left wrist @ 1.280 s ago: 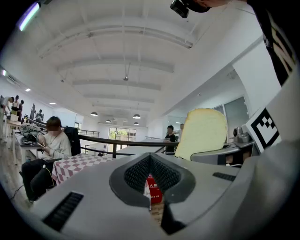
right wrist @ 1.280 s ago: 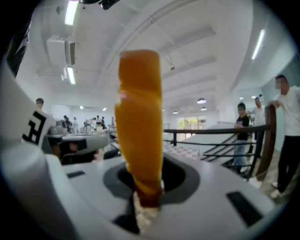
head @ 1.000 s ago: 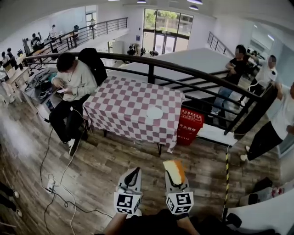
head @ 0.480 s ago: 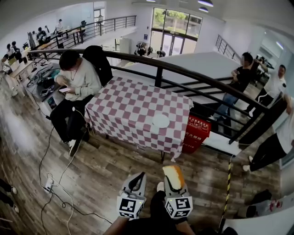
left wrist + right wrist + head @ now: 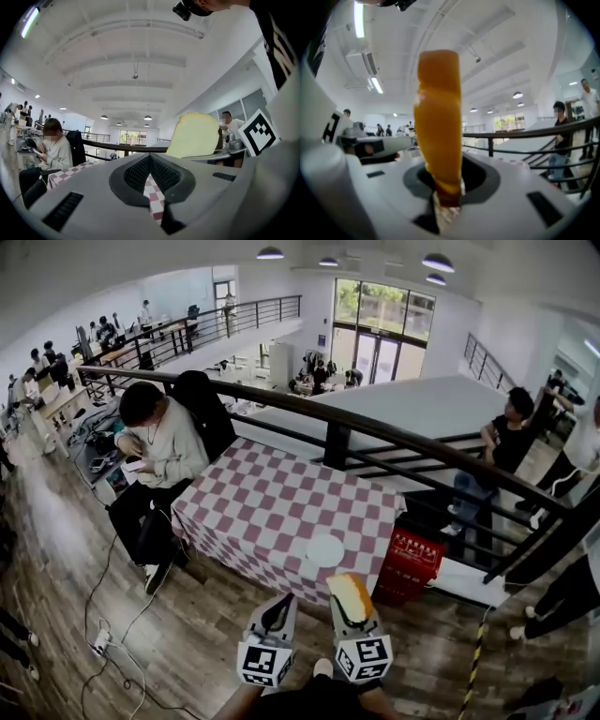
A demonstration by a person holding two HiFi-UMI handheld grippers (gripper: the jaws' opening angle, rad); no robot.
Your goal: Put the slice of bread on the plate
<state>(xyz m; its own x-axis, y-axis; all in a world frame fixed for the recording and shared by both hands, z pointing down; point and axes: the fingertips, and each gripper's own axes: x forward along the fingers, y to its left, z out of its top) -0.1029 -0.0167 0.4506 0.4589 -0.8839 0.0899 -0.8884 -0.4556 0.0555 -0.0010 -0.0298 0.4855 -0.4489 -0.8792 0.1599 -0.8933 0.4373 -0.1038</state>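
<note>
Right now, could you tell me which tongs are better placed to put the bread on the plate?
Right. The right tongs are shut on the bread, which stands upright, and the plate lies on the table just ahead of them. The left tongs hold nothing.

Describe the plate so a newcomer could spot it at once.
Find the table with the red-and-white checked cloth beside the black railing. On its near right part, close to the red box, lies the plate. It is round, plain white and the only thing visible on the cloth.
</note>
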